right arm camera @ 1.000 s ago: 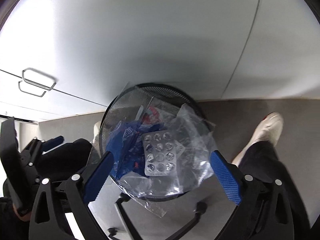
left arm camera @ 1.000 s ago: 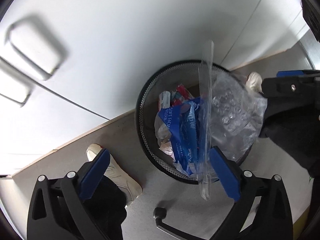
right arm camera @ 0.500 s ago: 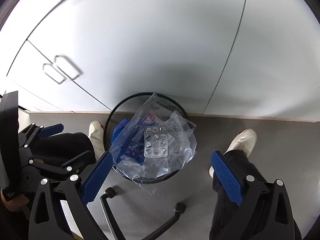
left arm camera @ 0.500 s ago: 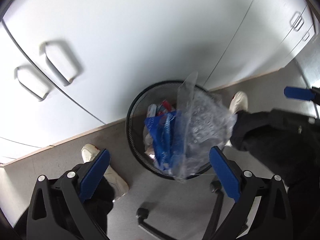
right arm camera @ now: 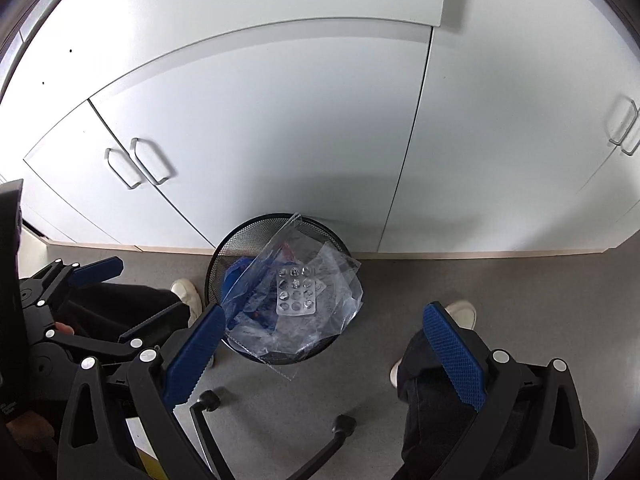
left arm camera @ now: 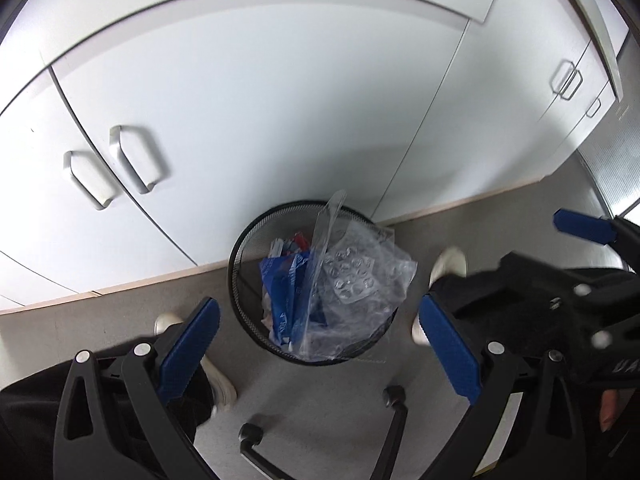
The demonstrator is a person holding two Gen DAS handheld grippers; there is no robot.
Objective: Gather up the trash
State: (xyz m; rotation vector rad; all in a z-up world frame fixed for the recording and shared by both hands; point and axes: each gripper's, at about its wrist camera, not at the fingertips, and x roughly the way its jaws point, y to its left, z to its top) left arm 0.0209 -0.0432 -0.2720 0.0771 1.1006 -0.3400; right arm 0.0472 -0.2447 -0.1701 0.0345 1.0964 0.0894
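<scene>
Trash sits in the black mesh bin (left arm camera: 240, 280) by the white cupboards (left arm camera: 280, 100): a clear plastic bag (left arm camera: 384, 272), an empty pill pack (left arm camera: 352, 284) and a blue wrapper (left arm camera: 284, 292). Left gripper (left arm camera: 320, 344) is wide open and holds nothing, with the bin at 12 o'clock. Right gripper (right arm camera: 324, 352) is wide open and empty too.

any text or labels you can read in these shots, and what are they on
White print on the blue wrapper in the wire bin: too small and creased to read.
White lettering on the black glove or sleeve at the right edge of the left wrist view: cut off, only a partial "UA" shows.
The blister pack and the clear plastic bag: no text visible.
</scene>
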